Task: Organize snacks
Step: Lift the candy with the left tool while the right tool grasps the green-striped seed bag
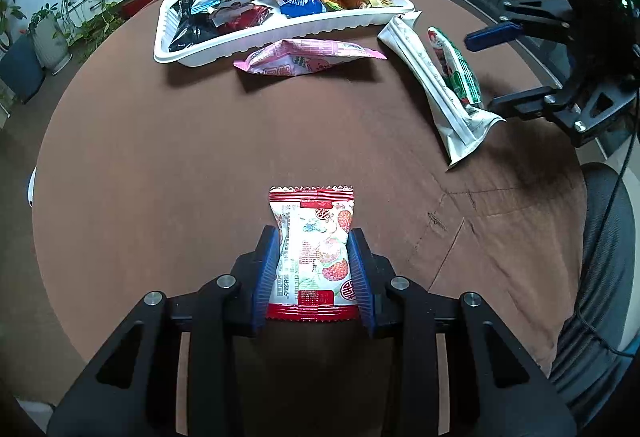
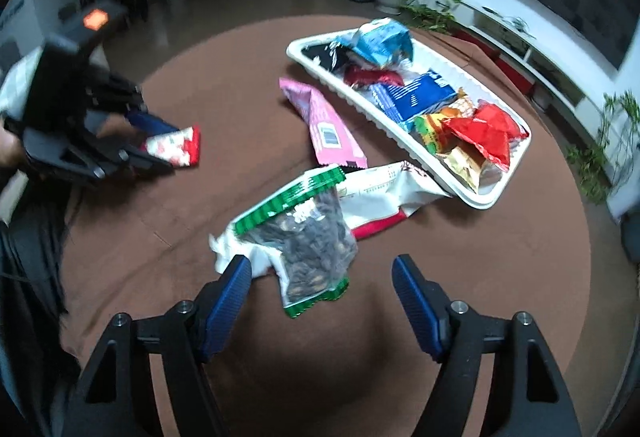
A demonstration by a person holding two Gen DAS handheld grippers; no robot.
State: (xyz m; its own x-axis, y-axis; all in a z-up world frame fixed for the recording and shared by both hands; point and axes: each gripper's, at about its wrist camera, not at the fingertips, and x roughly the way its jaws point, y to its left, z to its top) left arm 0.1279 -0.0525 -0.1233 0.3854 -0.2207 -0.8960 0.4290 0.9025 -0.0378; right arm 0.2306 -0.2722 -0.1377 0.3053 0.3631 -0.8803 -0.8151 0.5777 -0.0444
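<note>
The left gripper (image 1: 314, 265) pinches a small red-and-white snack packet (image 1: 312, 253) by its sides, just over the brown table (image 1: 160, 177); the white tray (image 1: 280, 33) lies well ahead toward 12 o'clock, so the packet should probably be carried level there and let go only once it is inside the rim. The right gripper (image 2: 322, 301) stands spread, gripping nothing, with the green-edged bag of dark seeds (image 2: 308, 245) between its pads but nearer the left one; I judge it should centre on the bag's body before closing, since the bag leans on the white pouch (image 2: 384, 197) behind it and the pads could catch both. Outward from there, the pink packet (image 2: 324, 121) lies at 12 o'clock beside the tray's near wall. Count: four packets outside the tray, one of them held; one tray; in it roughly eight packets, overlapping, so the number is uncertain.
</note>
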